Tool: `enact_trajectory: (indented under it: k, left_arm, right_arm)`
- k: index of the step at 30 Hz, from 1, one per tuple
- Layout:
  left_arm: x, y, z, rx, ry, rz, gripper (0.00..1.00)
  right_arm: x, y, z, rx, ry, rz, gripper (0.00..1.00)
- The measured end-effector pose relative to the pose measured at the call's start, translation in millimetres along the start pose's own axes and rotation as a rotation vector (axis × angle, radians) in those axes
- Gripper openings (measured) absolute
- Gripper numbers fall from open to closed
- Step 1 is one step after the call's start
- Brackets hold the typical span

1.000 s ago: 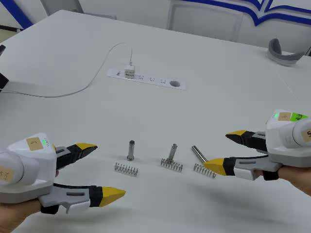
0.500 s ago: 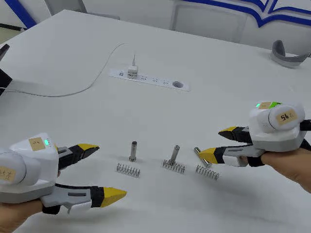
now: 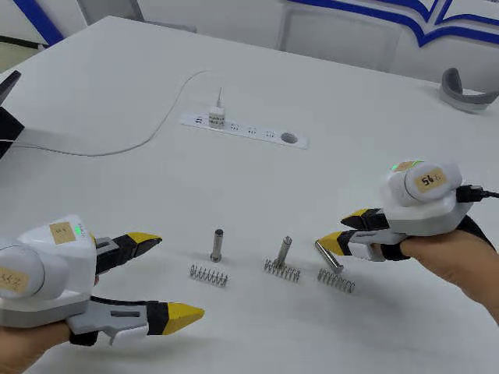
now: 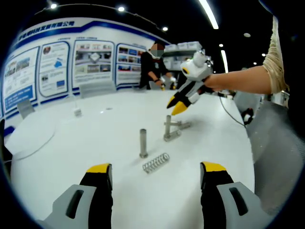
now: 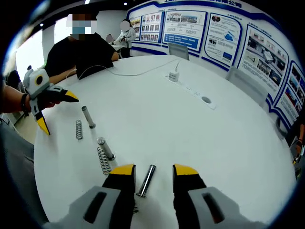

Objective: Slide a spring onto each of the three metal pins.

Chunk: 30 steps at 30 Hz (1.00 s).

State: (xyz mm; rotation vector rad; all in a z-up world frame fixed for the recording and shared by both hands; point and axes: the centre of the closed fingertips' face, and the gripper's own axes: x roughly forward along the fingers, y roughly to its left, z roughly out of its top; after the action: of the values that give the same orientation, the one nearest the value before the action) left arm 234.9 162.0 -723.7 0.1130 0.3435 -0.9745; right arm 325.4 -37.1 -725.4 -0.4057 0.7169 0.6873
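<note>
The right gripper (image 5: 153, 170) is held with its jaws partly open, straddling the lying pin (image 5: 146, 180). That pin rests flat on the white table (image 3: 257, 187) at the right end of the row, and nothing is gripped. The left gripper (image 3: 168, 276) is held wide open and empty, near the left spring (image 3: 208, 275) but apart from it. The left pin (image 3: 217, 244) and the middle pin (image 3: 283, 251) stand on their bases. The middle one is perhaps leaning slightly, though this cannot be settled from the camera angle. The middle spring (image 3: 281, 271) and the right spring (image 3: 336, 280) lie just in front of their pins, and no spring is threaded yet.

The chief risk is judged to lie with the lying pin: being round and smooth, it could be rolled away or squeezed out if the jaws are closed off-centre. If it is seized at mid-length, little bare shaft would be left for a spring. The right spring, just beside it, could be swept aside by a jaw tip. The standing pins could be toppled by a light brush, and a spring pinched too hard could be bent or flicked off.
</note>
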Motion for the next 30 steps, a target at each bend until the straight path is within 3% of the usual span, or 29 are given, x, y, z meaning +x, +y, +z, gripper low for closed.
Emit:
enact_trajectory:
  k: [20, 30]
  left_arm:
    - [1.8, -0.7, -3.3, -0.009, 0.003, -0.006, 0.75]
    - [2.4, -1.8, -3.5, -0.015, 0.001, -0.007, 0.75]
  right_arm:
    - [21.9, 1.9, -13.7, 0.013, 0.116, -0.039, 0.18]
    - [29.6, 3.4, -19.3, 0.038, 0.147, -0.026, 0.15]
